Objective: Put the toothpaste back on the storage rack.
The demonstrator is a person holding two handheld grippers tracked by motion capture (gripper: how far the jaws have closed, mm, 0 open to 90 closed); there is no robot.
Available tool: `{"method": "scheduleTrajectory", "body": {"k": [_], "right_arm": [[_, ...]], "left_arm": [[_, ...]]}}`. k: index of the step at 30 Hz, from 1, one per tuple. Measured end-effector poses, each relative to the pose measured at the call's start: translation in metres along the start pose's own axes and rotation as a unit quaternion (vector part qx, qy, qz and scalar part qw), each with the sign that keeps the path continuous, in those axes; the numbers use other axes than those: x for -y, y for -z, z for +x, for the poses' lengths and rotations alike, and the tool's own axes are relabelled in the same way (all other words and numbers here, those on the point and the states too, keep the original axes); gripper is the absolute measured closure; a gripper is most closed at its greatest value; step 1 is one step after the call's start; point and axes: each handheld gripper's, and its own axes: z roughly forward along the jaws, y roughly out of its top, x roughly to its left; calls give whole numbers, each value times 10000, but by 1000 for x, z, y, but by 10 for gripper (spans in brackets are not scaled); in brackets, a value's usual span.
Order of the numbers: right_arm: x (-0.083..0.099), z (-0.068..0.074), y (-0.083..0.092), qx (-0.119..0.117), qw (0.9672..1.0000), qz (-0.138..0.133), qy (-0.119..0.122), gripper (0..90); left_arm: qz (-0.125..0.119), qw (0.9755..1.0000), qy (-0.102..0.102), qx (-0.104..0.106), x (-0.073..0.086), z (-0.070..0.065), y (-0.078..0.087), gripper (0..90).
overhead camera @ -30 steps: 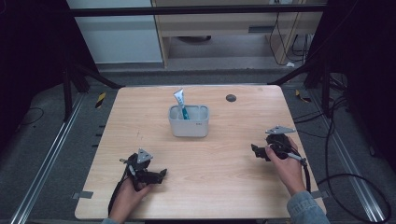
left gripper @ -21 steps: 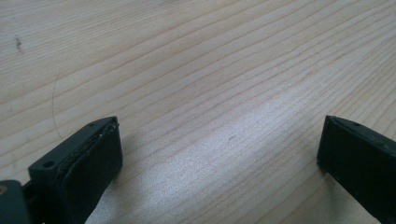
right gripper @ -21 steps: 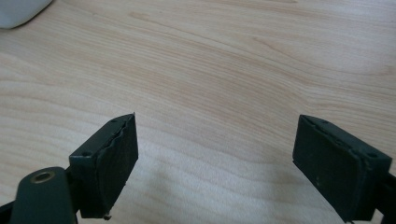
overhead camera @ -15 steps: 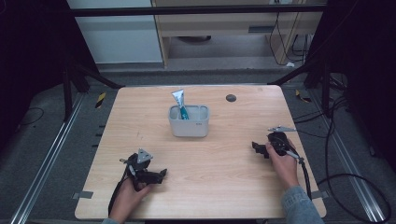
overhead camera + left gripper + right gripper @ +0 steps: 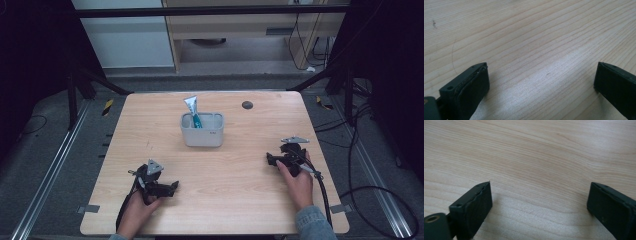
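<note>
Two open claws on a wooden desk

The desk (image 5: 230, 165) is pale wood with fine grain. A grey rounded box (image 5: 202, 129) holds a white tube (image 5: 192, 110) near its middle. The left claw (image 5: 172, 187) and right claw (image 5: 270, 159) rest well apart from the box, jaws wide, holding nothing.

The table (image 5: 235, 200) is a rectangular top of light wood with visible grain, and its surface shows a few faint marks in the left gripper view. A grey tub (image 5: 202, 133) stands on it just behind the centre, and a small dark round disc (image 5: 247, 104) lies near the far edge, to the right of the tub and apart from it. The left gripper (image 5: 170, 189) rests on the near left part of the top and the right gripper (image 5: 270, 159) on the right part, both well apart from the tub.
</note>
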Motion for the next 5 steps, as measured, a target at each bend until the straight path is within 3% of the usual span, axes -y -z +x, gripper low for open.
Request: {"method": "scheduleTrajectory", "body": {"k": [5], "right_arm": [[-1,-3,-2,261,9993,88,-233,3]], "left_arm": [[-3,10000,22,-4,0,0,0,0]]}}
